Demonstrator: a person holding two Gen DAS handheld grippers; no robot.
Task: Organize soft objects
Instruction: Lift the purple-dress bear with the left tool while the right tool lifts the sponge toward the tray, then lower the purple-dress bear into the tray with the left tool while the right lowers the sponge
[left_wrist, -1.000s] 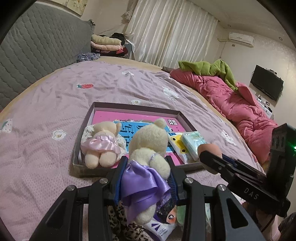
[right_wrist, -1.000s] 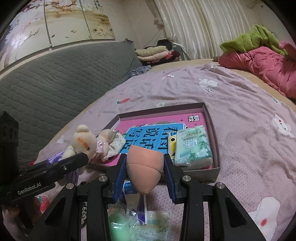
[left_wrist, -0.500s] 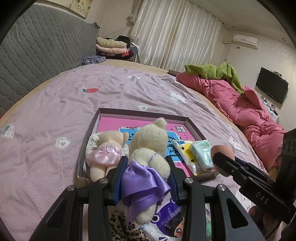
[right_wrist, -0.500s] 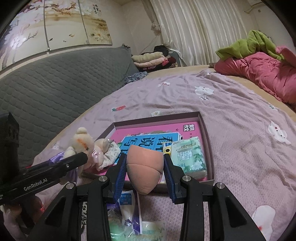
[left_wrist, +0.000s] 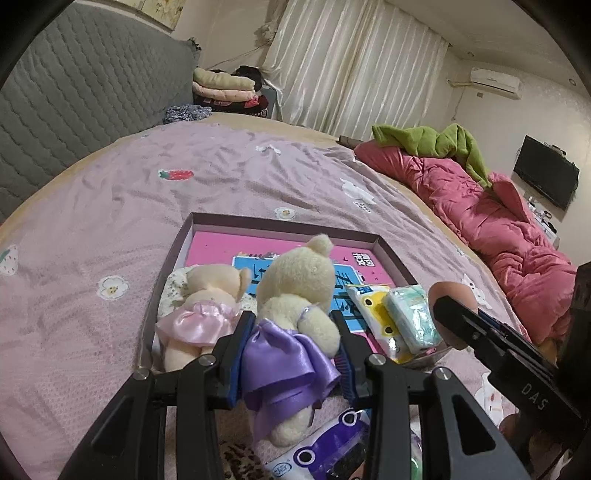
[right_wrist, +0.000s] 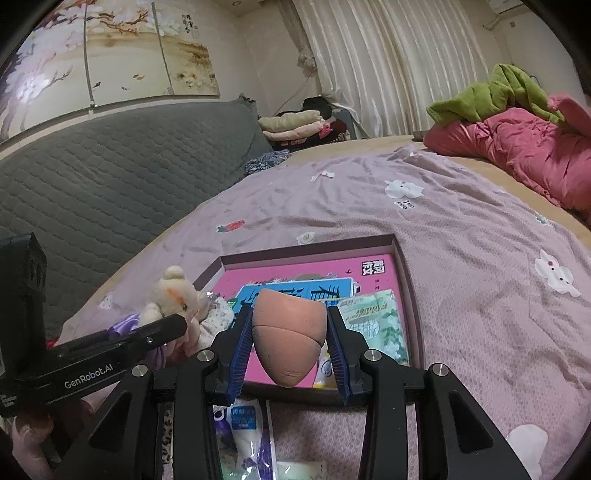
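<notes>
Left wrist, tongs (left_wrist: 291, 350) gripping purple-skirted bear (left_wrist: 295, 295)

Fuzzy plush bear (left_wrist: 295, 280), glossy satin skirt (left_wrist: 288, 365), matt foam sponge (right_wrist: 288, 332).

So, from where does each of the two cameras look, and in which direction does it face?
Left wrist: sits behind the left gripper, faces across the bed toward the curtains; its fingers clamp the purple-dressed teddy bear; the right gripper enters at right.
Right wrist: sits behind the right gripper, faces the grey headboard and curtains; it clamps a peach makeup sponge; the left gripper enters at left.
Shared: the shallow box, tissue pack, and pink-dressed bear.
</notes>
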